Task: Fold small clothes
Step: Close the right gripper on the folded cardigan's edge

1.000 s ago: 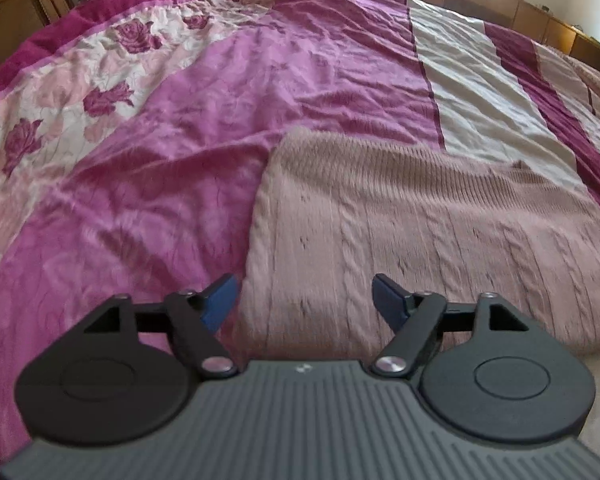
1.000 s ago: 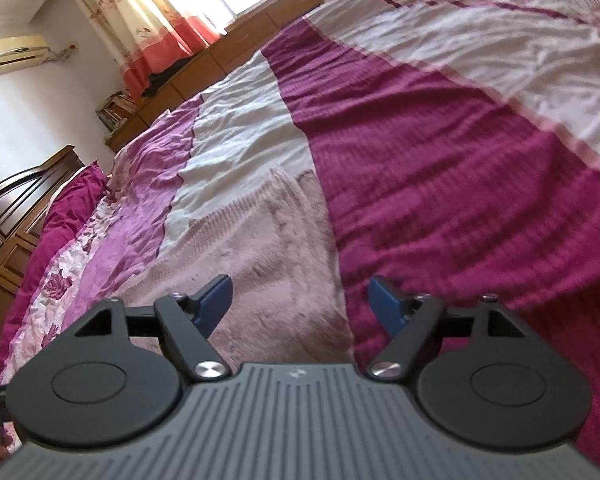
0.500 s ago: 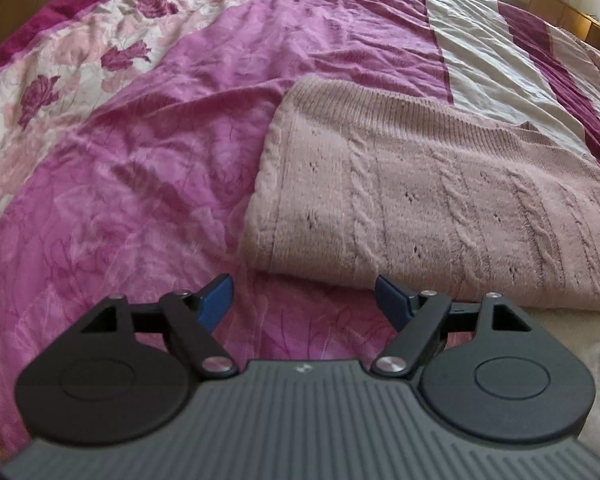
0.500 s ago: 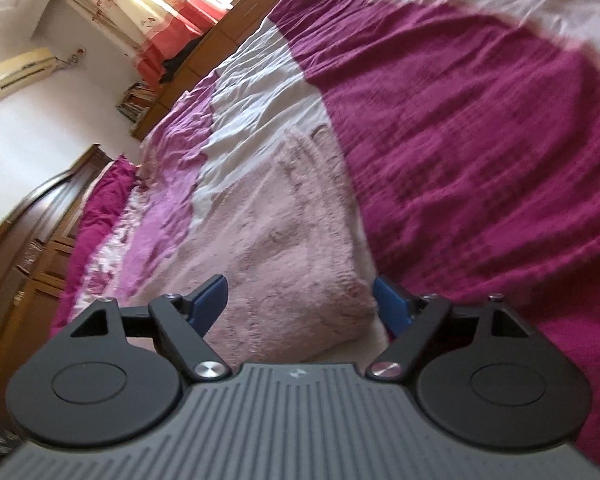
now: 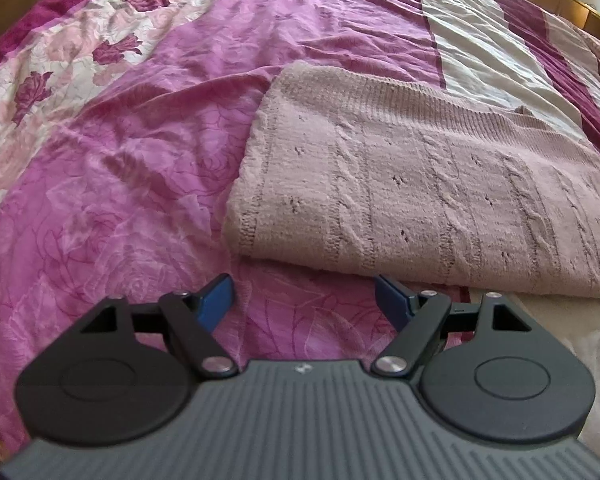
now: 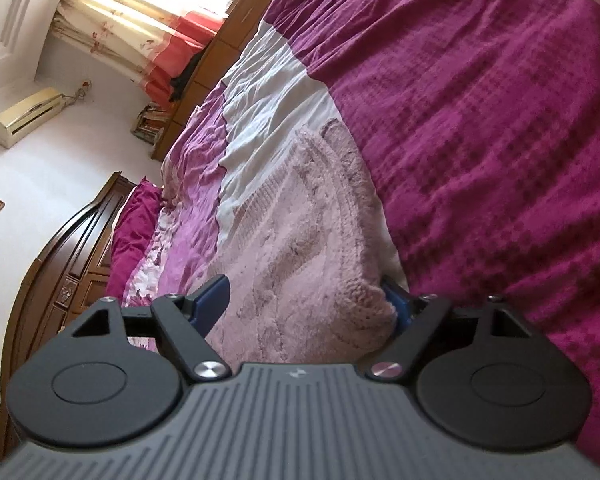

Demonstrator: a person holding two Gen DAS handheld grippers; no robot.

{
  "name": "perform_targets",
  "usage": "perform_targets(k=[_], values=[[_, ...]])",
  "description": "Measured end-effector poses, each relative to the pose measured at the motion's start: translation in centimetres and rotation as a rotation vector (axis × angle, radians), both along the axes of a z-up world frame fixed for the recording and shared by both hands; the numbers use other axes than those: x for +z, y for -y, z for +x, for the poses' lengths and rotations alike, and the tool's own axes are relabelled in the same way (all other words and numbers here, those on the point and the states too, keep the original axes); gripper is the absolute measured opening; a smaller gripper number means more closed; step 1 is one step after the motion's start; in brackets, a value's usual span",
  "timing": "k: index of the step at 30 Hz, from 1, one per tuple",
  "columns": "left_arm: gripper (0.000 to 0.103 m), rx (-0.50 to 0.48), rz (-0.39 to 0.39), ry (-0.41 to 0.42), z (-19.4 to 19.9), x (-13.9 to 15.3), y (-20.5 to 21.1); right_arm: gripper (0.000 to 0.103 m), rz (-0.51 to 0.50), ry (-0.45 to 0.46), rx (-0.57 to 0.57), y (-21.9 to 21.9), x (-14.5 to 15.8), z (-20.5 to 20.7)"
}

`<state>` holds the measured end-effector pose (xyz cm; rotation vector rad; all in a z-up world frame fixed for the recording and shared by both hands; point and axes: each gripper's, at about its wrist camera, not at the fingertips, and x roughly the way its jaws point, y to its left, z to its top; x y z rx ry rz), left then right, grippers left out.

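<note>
Magenta rose-print bedspread [image 5: 148,168] under me; far left, wooden headboard [image 6: 60,264], air conditioner [image 6: 26,122], curtains [image 6: 140,32].

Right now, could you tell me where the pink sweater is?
The sweater lies flat on the bedspread, just beyond the open left gripper; in the right wrist view its near corner sits between the open right gripper's jaws.

No readable text, label, brand or number anywhere; small pale mark on each gripper body illegible
</note>
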<state>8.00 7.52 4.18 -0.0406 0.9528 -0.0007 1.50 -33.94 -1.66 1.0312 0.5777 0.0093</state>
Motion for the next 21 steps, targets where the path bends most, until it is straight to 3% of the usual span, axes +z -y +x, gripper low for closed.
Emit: perform_targets(k=[4,6,15,21], values=[[0.079,-0.004,0.011,-0.011,0.1,-0.2,0.3,0.064,-0.007,-0.019,0.000,-0.2,-0.4,0.3],[0.079,-0.002,0.011,-0.012,0.0,-0.1,0.2,0.060,-0.004,-0.021,0.006,-0.2,-0.7,0.3],[0.079,0.007,0.005,-0.016,0.1,-0.1,0.1,0.058,-0.070,-0.053,0.054,-0.6,-0.8,1.2],[0.079,0.009,0.006,-0.019,0.1,-0.2,0.1,0.058,-0.050,-0.046,0.070,-0.2,-1.1,1.2]])
